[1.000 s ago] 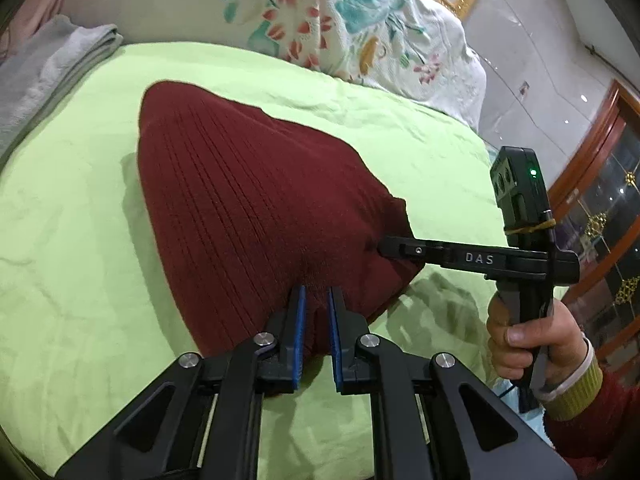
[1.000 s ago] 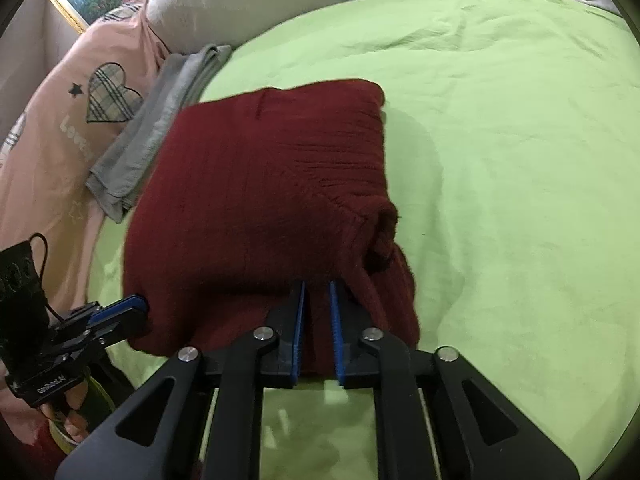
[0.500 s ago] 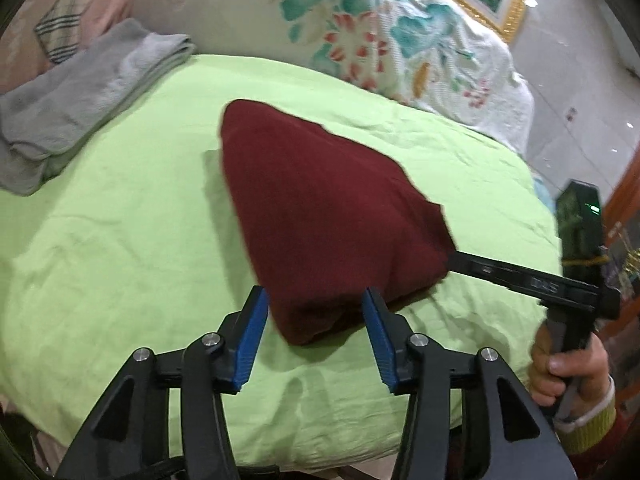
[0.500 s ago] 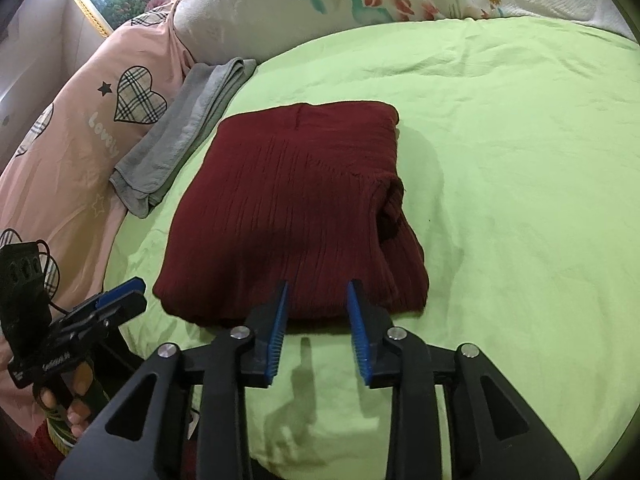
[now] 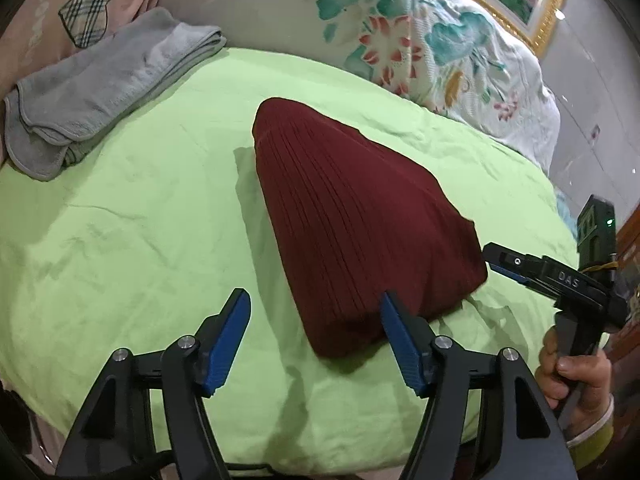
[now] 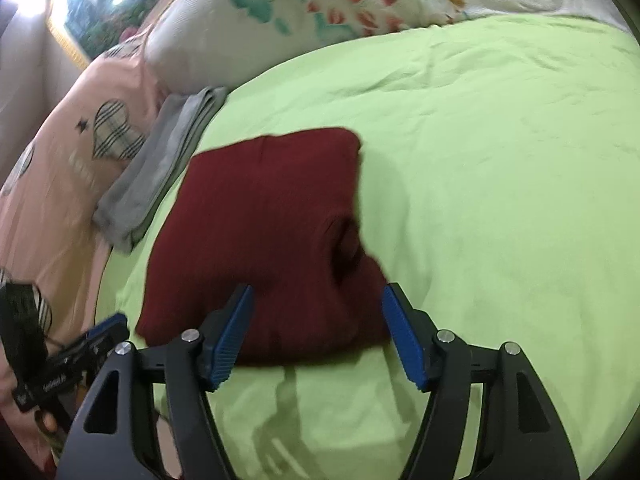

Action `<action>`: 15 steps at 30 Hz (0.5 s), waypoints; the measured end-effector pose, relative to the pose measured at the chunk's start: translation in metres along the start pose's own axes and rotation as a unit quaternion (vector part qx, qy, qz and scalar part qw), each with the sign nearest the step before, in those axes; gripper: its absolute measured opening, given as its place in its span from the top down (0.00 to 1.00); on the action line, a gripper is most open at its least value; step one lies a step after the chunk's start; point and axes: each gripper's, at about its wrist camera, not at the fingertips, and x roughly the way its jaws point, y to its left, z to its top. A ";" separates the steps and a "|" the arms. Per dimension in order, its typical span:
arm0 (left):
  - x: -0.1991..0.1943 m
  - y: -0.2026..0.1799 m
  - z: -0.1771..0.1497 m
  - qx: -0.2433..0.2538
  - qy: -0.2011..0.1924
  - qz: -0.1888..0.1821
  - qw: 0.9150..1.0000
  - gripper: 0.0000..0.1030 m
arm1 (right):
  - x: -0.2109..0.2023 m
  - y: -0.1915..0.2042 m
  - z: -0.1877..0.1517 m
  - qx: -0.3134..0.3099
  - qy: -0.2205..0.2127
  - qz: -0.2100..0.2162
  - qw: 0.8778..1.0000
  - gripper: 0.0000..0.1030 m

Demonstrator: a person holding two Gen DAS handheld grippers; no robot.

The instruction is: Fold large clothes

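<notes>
A dark red knitted sweater [image 5: 360, 216] lies folded into a compact block on the green bed sheet [image 5: 132, 220]; it also shows in the right wrist view [image 6: 268, 236]. My left gripper [image 5: 316, 328] is open and empty, just short of the sweater's near corner. My right gripper [image 6: 316, 320] is open and empty at the sweater's near edge. The right gripper's tip also shows in the left wrist view [image 5: 500, 264], just off the sweater's right corner. The left gripper shows at the lower left of the right wrist view [image 6: 108, 330].
A folded grey towel [image 5: 100, 80] lies at the bed's far left. A pink pillow with a plaid heart [image 6: 80, 140] and a floral pillow [image 5: 400, 28] line the head of the bed. A wooden cabinet [image 5: 628, 236] stands to the right.
Both grippers were shut on the sweater's near edge, then let go, opened wide and drew back. The sweater now lies flat on the sheet.
</notes>
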 end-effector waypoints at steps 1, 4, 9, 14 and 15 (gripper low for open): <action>0.005 0.001 0.003 -0.005 0.003 0.003 1.000 0.34 | 0.008 -0.004 0.006 0.008 0.004 0.002 1.000 0.35; 0.021 0.006 0.011 -0.025 0.008 0.005 1.000 0.33 | 0.031 -0.014 0.018 0.030 0.017 0.003 0.999 0.35; 0.046 0.001 0.023 -0.026 0.021 -0.014 0.999 0.33 | 0.062 -0.019 0.031 0.055 0.044 0.049 0.996 0.81; 0.041 -0.027 0.030 0.017 0.014 -0.012 1.000 0.44 | 0.031 -0.004 0.040 0.020 -0.006 0.044 0.999 0.85; 0.042 -0.028 0.029 0.020 0.015 -0.010 1.000 0.43 | 0.035 -0.005 0.038 0.017 0.005 0.032 0.999 0.85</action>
